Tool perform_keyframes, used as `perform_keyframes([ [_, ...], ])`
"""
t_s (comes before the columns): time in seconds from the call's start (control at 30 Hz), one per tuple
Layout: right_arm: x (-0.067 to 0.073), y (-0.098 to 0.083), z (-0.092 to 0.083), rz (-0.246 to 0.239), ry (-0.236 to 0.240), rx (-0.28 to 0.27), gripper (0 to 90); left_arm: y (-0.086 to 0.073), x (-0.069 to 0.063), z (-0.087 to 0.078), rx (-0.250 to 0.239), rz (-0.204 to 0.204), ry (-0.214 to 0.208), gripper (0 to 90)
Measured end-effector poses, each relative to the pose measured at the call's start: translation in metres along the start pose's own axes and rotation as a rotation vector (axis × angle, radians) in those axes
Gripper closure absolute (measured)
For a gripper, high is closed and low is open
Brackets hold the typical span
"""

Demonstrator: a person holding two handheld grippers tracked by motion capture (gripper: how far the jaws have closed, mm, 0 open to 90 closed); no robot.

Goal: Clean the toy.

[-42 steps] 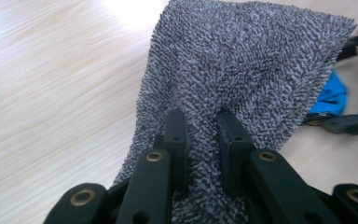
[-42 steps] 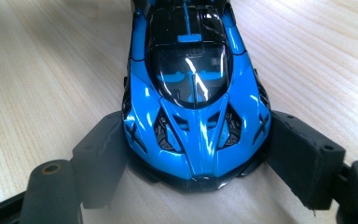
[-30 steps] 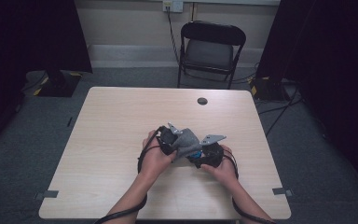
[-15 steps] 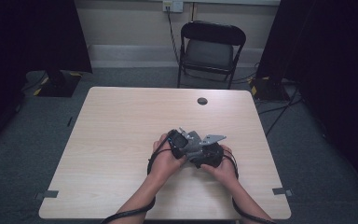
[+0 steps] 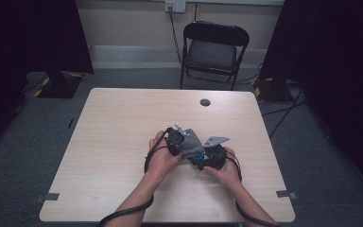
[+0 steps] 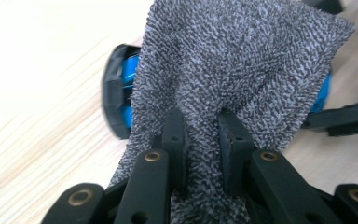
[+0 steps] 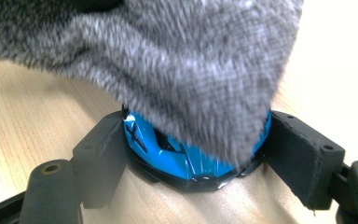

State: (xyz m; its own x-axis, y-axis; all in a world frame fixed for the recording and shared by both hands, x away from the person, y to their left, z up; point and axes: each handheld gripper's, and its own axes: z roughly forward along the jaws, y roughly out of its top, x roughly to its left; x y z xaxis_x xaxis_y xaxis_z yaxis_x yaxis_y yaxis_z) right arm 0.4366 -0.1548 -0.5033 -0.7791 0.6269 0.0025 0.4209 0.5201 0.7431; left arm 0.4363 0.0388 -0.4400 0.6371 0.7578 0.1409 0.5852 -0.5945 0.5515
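Observation:
A grey terry cloth [image 5: 192,144] hangs from my left gripper [image 5: 183,143], which is shut on a fold of it [image 6: 242,56]. In the left gripper view the two jaws [image 6: 201,123] pinch the fabric between them. The cloth [image 7: 168,60] drapes over a glossy blue and black object [image 7: 168,149]. My right gripper [image 7: 193,140] is shut on that object, one wide-set pad pressing each side. In the high view the blue object [image 5: 199,159] peeks out under the cloth at the right gripper [image 5: 203,160], near the table's middle right.
The pale wooden table [image 5: 113,142] has a small black round cap [image 5: 204,102] near its far edge. A black folding chair [image 5: 215,47] stands beyond the table. Cables run over the floor at right, and dark curtains hang on both sides.
My left gripper and the cloth have shifted slightly to the right over the blue object. The right gripper has stayed put.

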Motion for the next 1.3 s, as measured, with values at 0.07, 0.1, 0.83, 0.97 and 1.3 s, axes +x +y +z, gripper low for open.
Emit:
perform_keyframes([
  [0.07, 0.0, 0.0, 0.0, 0.0, 0.0, 0.0, 23.5, 0.0, 0.005, 0.0, 0.004, -0.011, 0.005, 75.6],
  [0.1, 0.0, 0.0, 0.0, 0.0, 0.0, 0.0, 23.5, -0.001, 0.008, 0.0, 0.005, -0.018, 0.002, 75.6],
  [0.83, 0.0, 0.0, 0.0, 0.0, 0.0, 0.0, 23.5, 0.001, 0.035, 0.001, 0.012, -0.101, 0.049, 75.7],
  [0.97, 0.0, 0.0, 0.0, 0.0, 0.0, 0.0, 23.5, -0.001, 0.041, 0.001, 0.015, -0.111, 0.059, 75.7],
  [1.3, 0.0, 0.0, 0.0, 0.0, 0.0, 0.0, 23.5, -0.015, 0.061, 0.003, 0.039, -0.174, 0.057, 75.8],
])
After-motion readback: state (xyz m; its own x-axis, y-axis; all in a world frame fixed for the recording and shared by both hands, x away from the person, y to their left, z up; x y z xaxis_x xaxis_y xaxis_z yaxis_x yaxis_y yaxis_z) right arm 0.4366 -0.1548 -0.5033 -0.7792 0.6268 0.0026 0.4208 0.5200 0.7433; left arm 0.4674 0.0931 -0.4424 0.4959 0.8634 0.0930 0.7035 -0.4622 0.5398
